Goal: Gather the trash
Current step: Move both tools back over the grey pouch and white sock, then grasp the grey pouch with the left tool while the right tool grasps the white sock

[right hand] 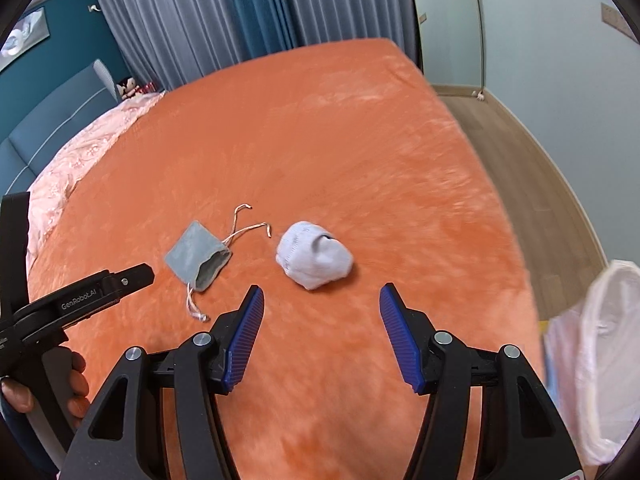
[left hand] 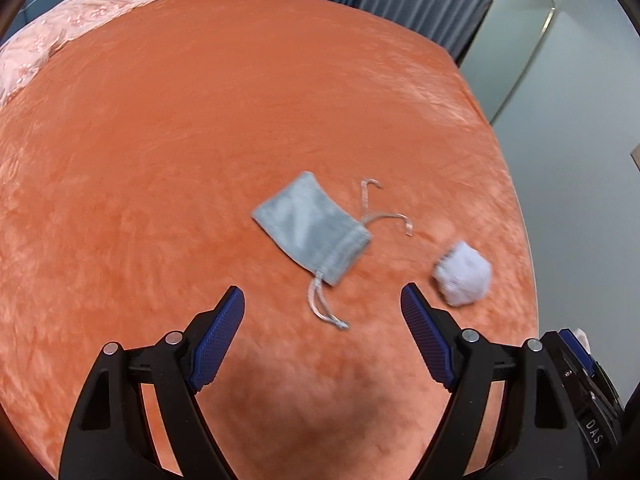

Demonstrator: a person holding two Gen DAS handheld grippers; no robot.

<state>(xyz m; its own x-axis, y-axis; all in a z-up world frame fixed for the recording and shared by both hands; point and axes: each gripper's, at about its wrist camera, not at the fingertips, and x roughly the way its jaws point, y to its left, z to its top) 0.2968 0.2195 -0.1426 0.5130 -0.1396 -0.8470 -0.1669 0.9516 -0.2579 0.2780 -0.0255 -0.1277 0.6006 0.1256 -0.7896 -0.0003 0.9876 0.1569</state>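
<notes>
A small grey drawstring pouch (left hand: 310,226) lies flat on the orange bed cover (left hand: 200,120), strings loose around it. A white balled-up sock or crumpled wad (left hand: 463,273) lies just right of it. My left gripper (left hand: 322,296) is open and empty, hovering just short of the pouch's mouth. In the right wrist view the pouch (right hand: 198,256) is left of the white wad (right hand: 314,256). My right gripper (right hand: 322,294) is open and empty, just short of the wad. The left gripper (right hand: 132,276) shows at the left edge there.
A pink quilt (right hand: 80,160) covers the bed's far left side. Curtains (right hand: 240,12) hang behind the bed. Wooden floor (right hand: 532,184) runs along the bed's right edge. A white plastic bag (right hand: 604,356) hangs at the right edge of the right wrist view.
</notes>
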